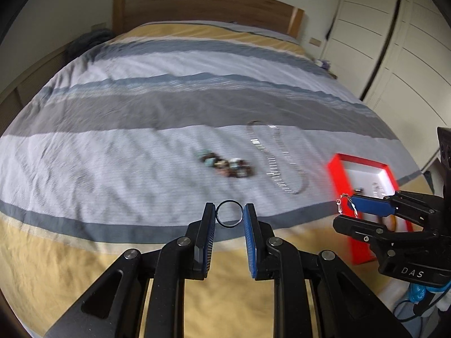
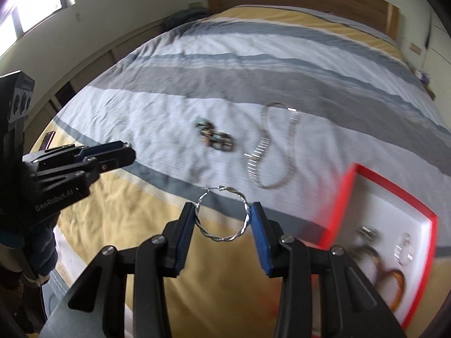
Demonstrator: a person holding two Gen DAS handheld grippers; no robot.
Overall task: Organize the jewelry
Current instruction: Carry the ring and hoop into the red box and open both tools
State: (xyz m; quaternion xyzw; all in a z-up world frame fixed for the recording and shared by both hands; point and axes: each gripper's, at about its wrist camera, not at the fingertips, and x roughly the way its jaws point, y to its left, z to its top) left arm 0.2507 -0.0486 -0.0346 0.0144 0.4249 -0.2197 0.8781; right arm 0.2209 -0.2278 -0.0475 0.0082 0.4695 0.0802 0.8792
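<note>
Holding a dark ring (image 1: 229, 213) pinched in my left gripper (image 1: 229, 215) and a twisted silver hoop earring (image 2: 222, 214) clamped across its width in my right gripper (image 2: 222, 219). Red box (image 2: 422, 219) lies right of both; right hand is nearer. Beaded bracelet (image 2: 215, 138) and silver chain (image 2: 270, 146) remain on the bedspread (image 2: 157, 112).

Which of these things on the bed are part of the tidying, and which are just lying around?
Part of the job: dark ring, twisted hoop earring, bead bracelet, silver chain, red box.

Just there: striped bedspread, headboard, wardrobe.
</note>
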